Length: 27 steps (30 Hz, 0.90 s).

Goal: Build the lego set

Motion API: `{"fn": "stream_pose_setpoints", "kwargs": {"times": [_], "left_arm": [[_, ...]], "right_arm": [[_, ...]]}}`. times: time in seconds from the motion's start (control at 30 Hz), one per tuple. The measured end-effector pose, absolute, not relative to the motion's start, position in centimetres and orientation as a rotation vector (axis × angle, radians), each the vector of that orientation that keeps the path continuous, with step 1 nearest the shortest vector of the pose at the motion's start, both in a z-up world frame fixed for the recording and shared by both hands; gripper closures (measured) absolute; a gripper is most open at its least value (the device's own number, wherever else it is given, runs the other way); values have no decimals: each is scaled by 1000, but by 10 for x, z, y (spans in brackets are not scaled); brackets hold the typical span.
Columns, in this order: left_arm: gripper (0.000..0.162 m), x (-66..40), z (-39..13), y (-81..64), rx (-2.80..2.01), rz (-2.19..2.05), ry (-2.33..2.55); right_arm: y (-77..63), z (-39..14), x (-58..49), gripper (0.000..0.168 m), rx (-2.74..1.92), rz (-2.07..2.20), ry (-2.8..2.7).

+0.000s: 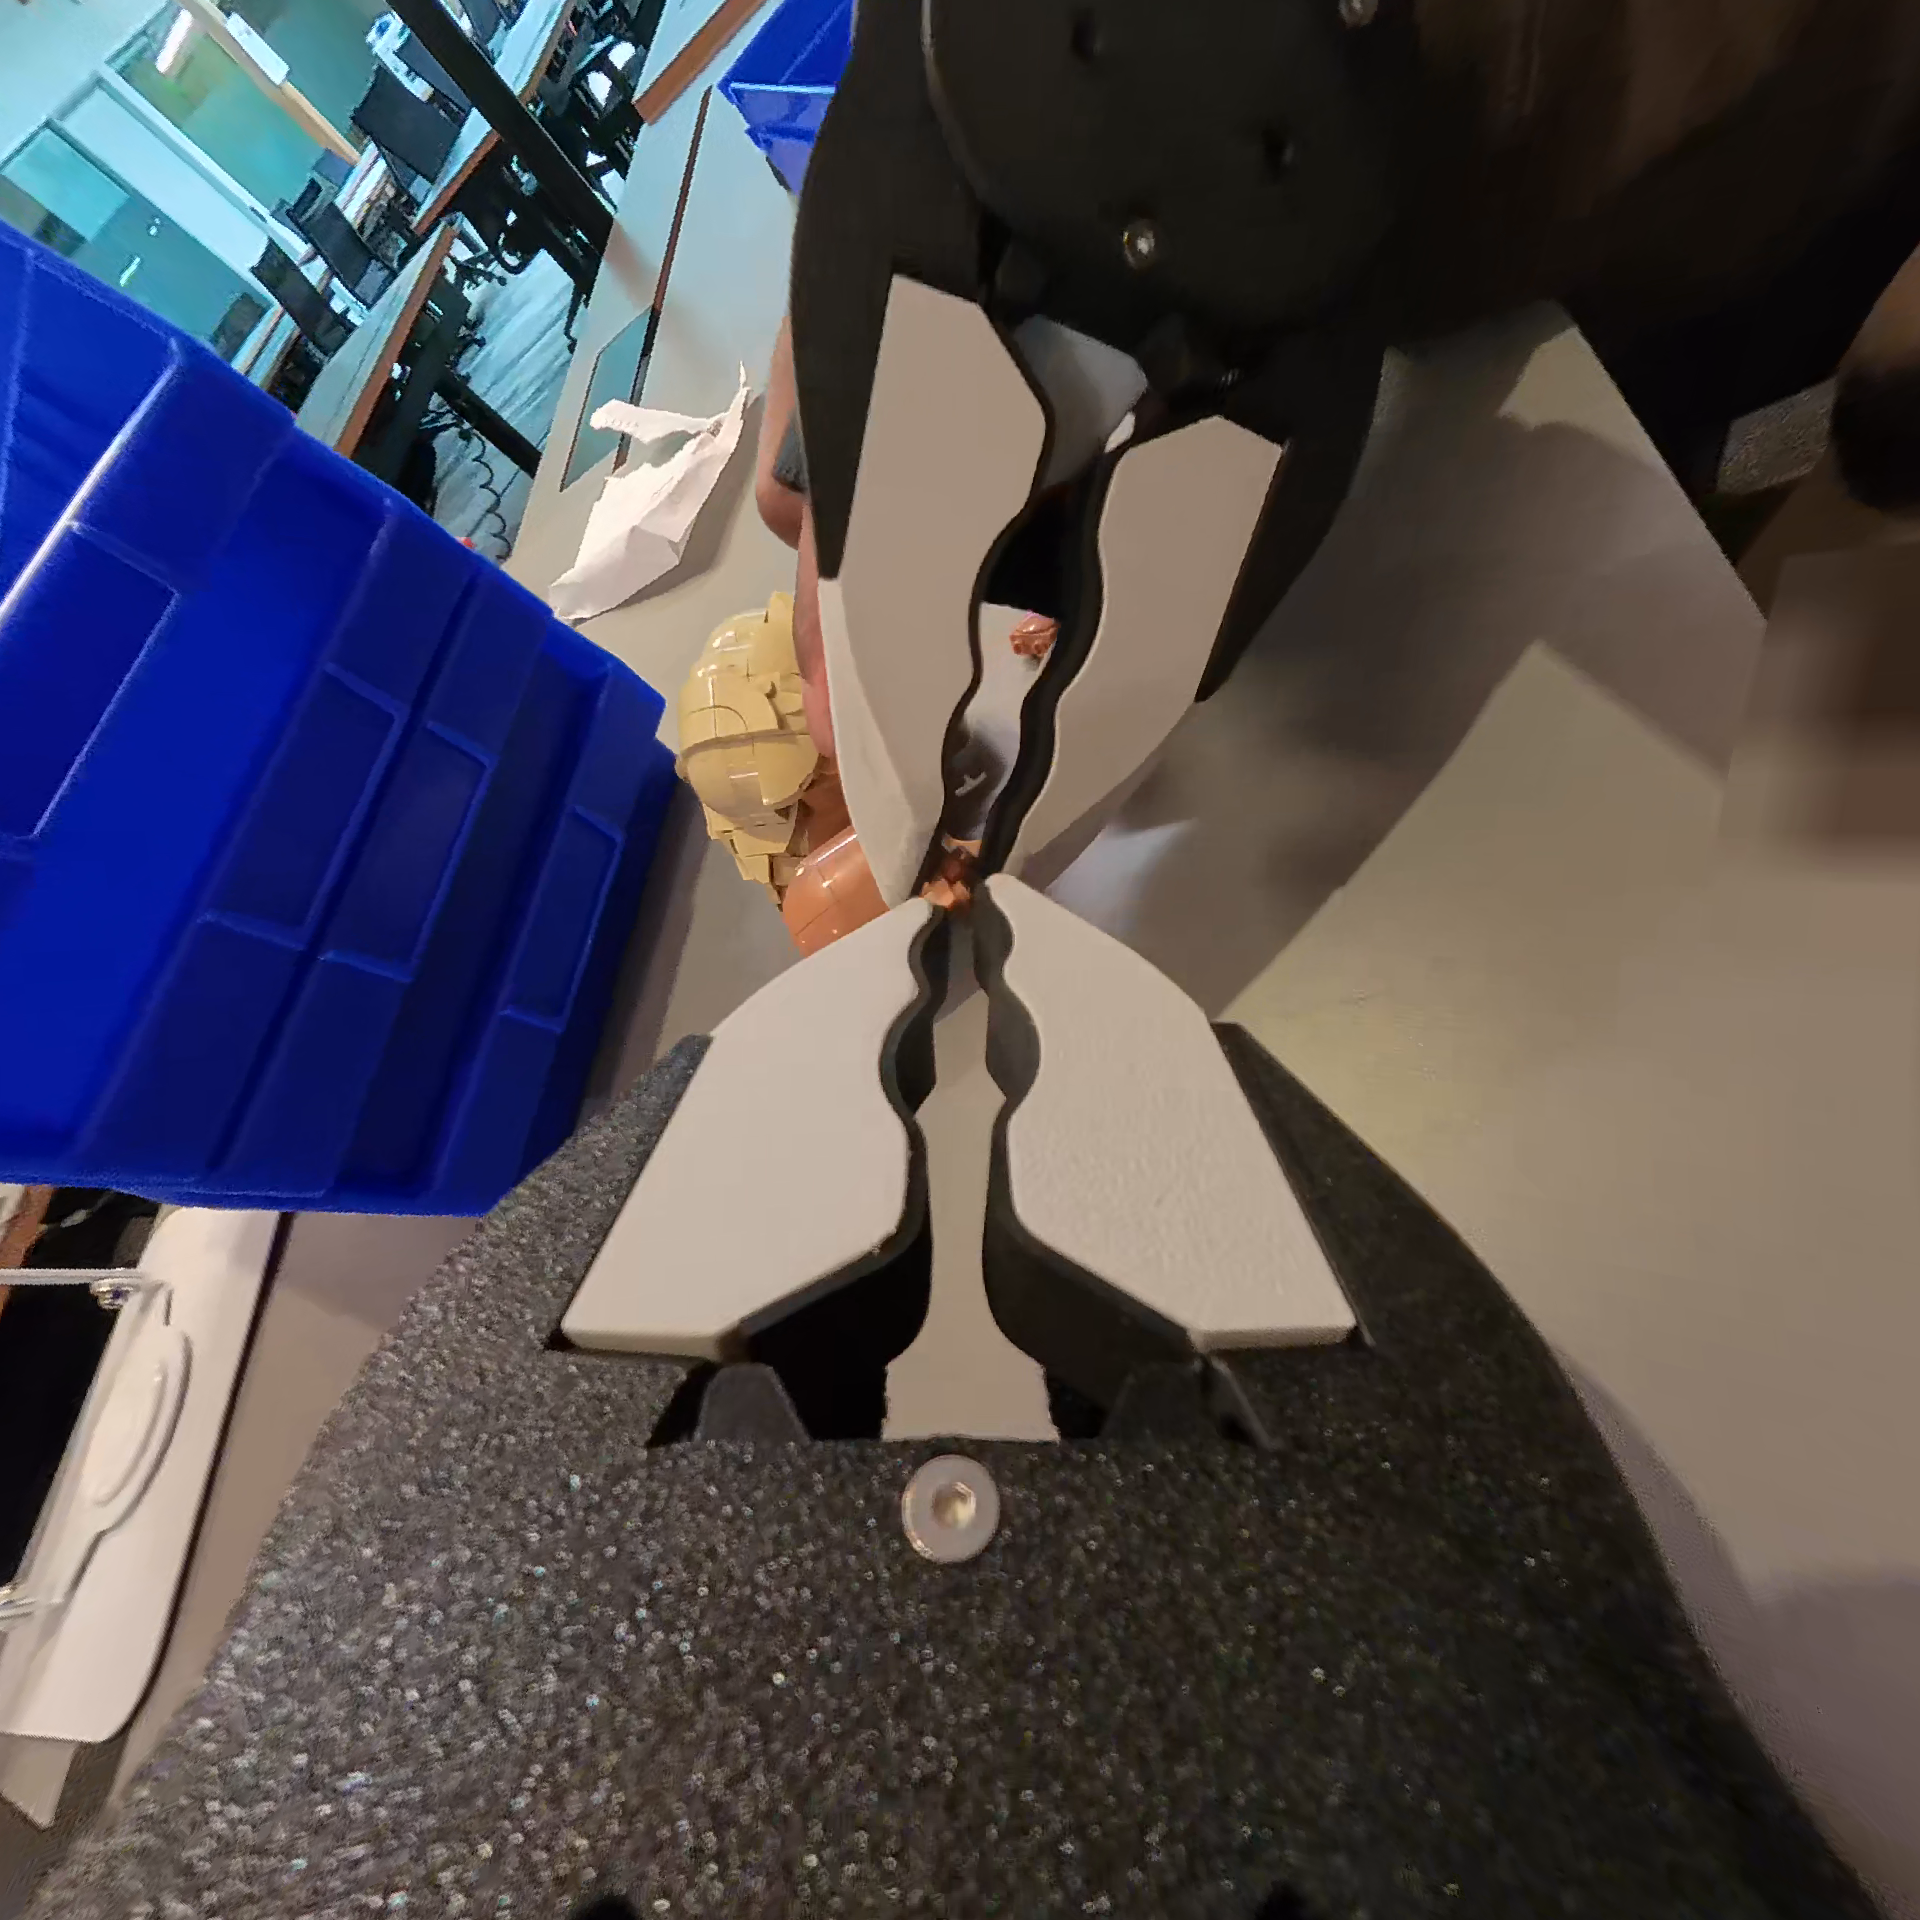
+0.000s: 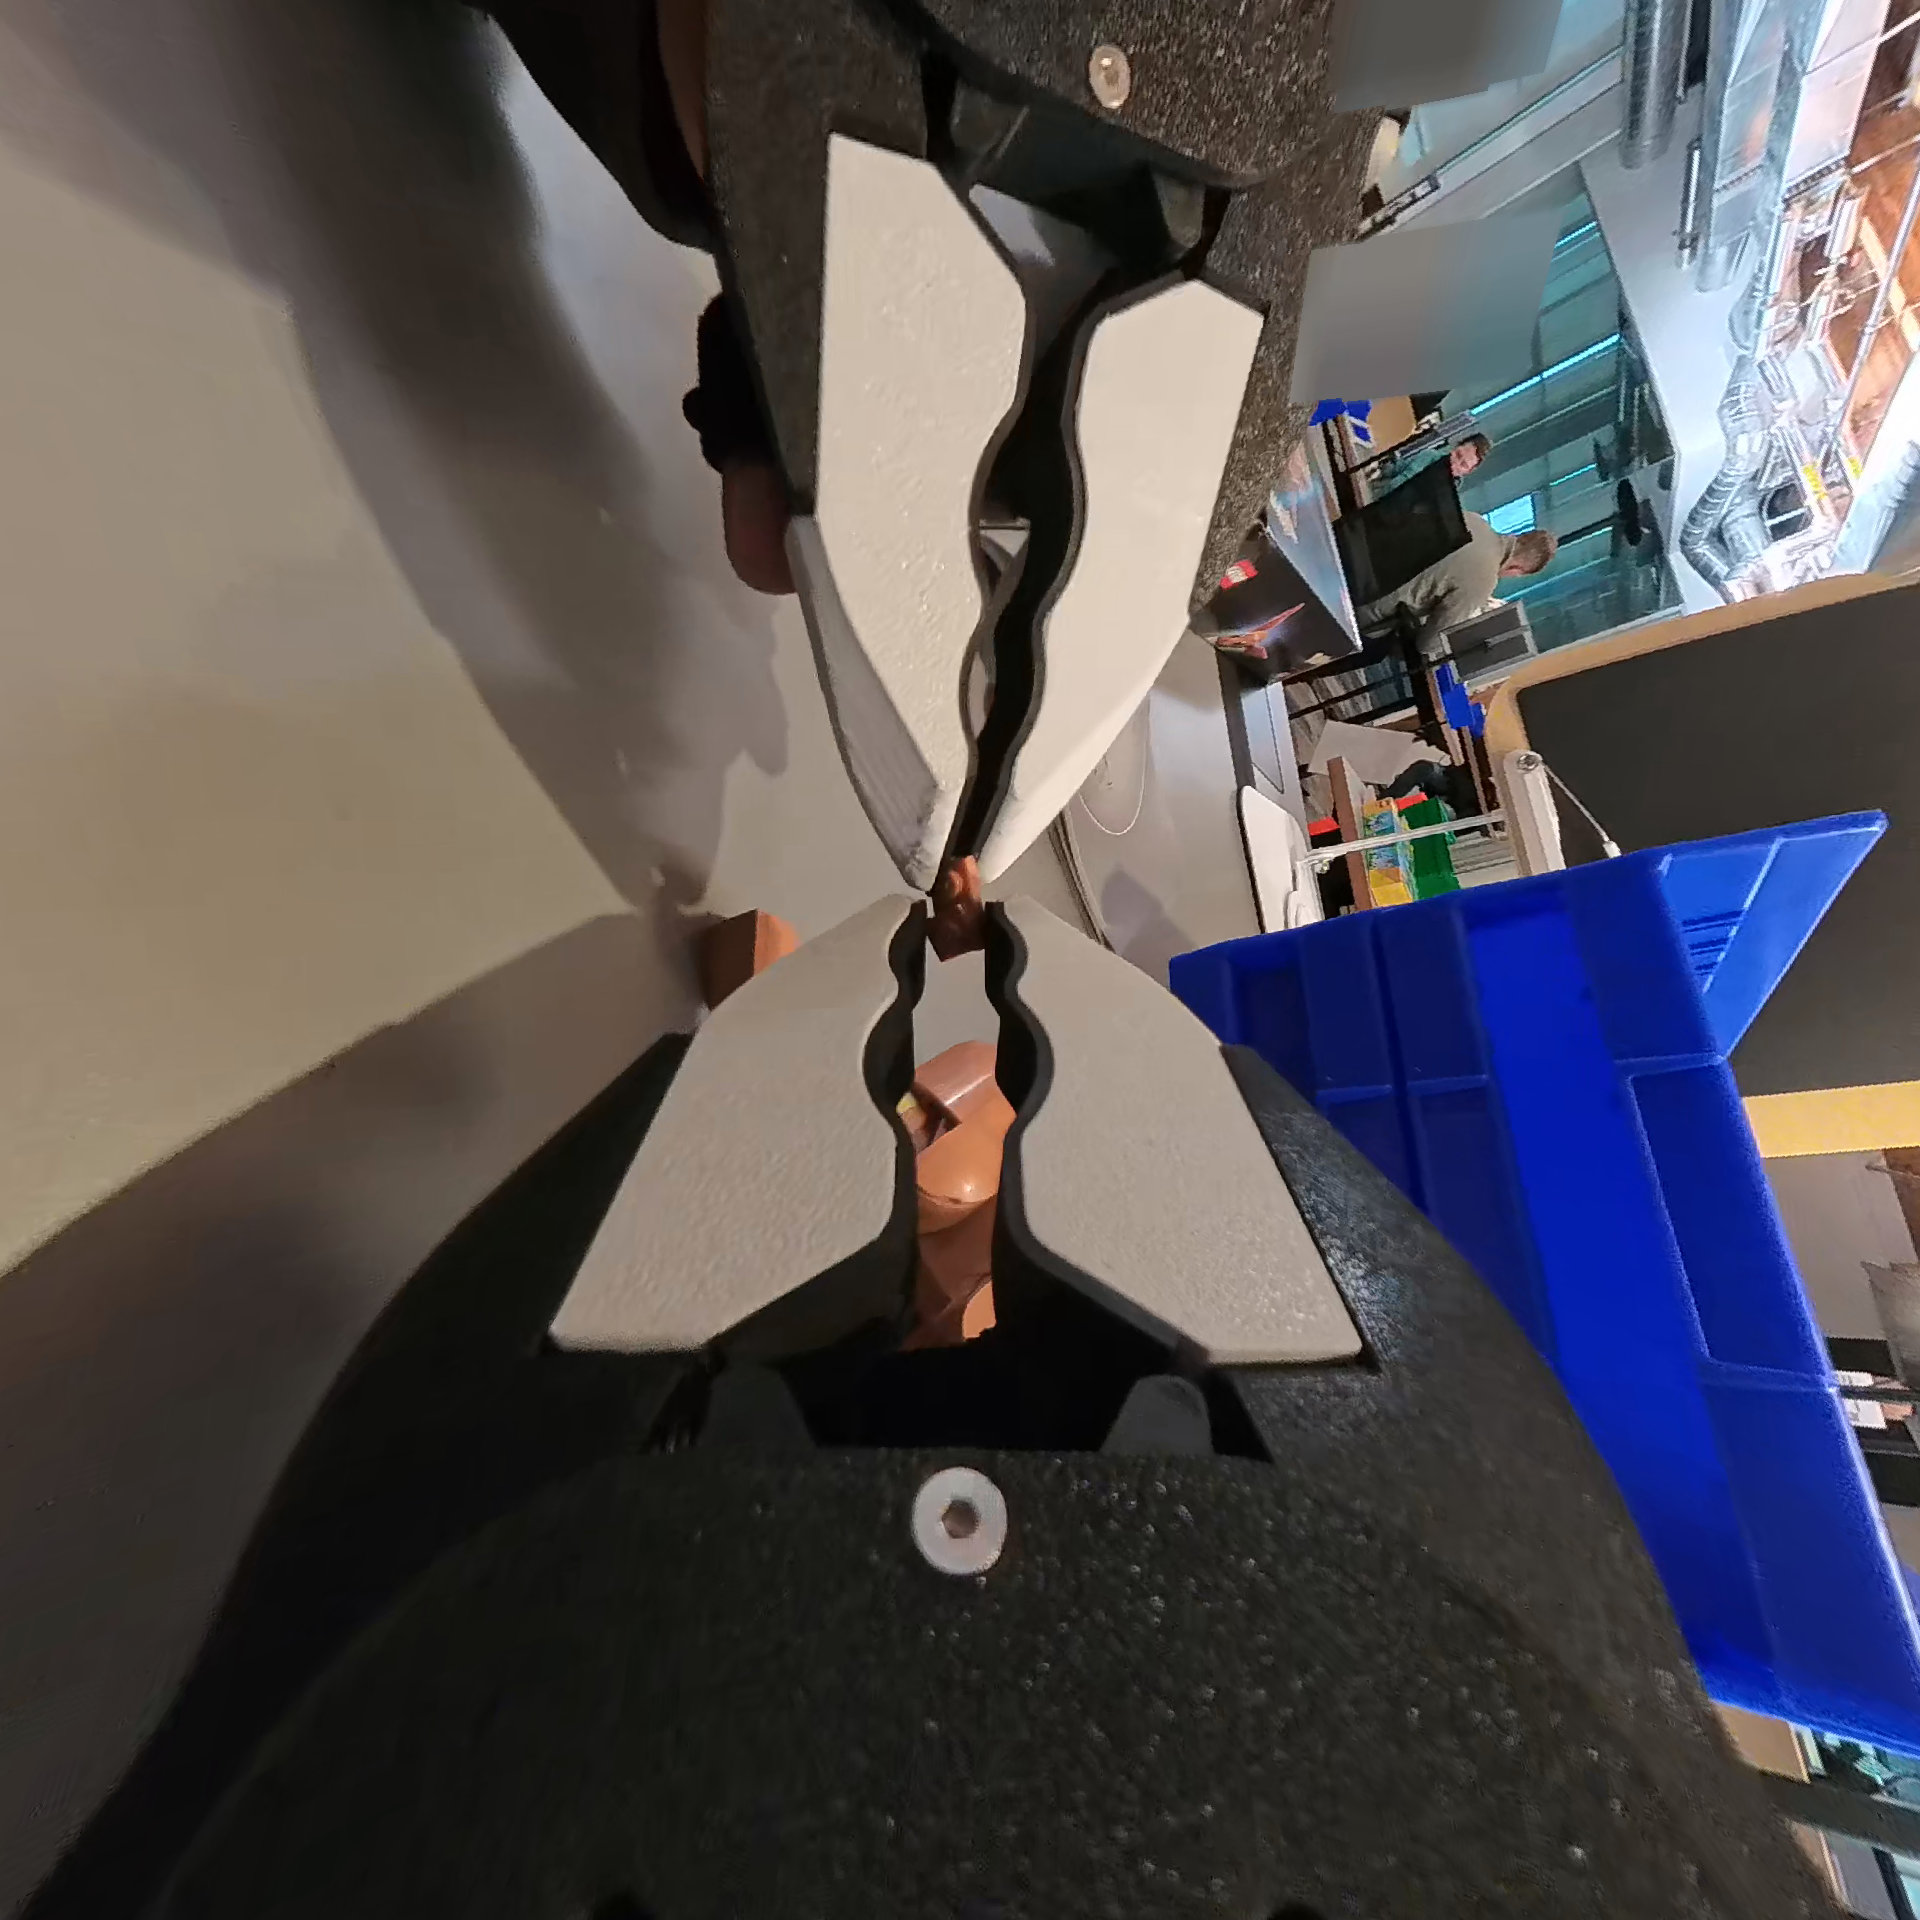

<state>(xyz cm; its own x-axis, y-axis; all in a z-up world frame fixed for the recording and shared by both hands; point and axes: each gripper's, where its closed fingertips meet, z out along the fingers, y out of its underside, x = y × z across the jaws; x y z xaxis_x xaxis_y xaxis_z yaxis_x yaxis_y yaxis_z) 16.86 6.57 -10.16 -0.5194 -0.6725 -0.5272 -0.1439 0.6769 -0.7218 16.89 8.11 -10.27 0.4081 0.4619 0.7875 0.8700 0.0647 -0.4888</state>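
Observation:
My left gripper (image 1: 961, 907) and my right gripper (image 2: 956, 916) meet tip to tip above the grey table (image 1: 1455, 1039). Both are shut on a small brown lego piece (image 1: 951, 888) pinched between the two pairs of tips; it also shows in the right wrist view (image 2: 956, 914). I cannot tell whether it is one piece or two pressed together. The right gripper (image 1: 940, 862) comes down from above in the left wrist view. A tan and brown lego model (image 1: 748, 748) stands on the table behind the tips. Its brown part (image 2: 956, 1122) shows between my right fingers.
A big blue bin (image 1: 312, 831) stands close at the left, and shows at the right in the right wrist view (image 2: 1558, 1143). Crumpled white paper (image 1: 655, 499) lies farther back. Another blue bin (image 1: 790, 83) sits at the far end. People sit at desks in the background (image 2: 1455, 561). The tips of both grippers are at nearly the same place.

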Motion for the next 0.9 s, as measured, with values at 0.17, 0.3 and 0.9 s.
{"fn": "stream_pose_setpoints", "kwargs": {"times": [0.17,0.3,0.9], "left_arm": [[157,169,-105,65,-571,-699,2038],[157,169,-104,64,-535,-668,2031],[158,175,-95,63,-849,-1000,1963]], "right_arm": [[80,-106,170,157,-1575,-467,-1238],[78,-105,169,157,-1574,-456,-1243],[86,-103,179,149,-1502,-672,-1214]]}}
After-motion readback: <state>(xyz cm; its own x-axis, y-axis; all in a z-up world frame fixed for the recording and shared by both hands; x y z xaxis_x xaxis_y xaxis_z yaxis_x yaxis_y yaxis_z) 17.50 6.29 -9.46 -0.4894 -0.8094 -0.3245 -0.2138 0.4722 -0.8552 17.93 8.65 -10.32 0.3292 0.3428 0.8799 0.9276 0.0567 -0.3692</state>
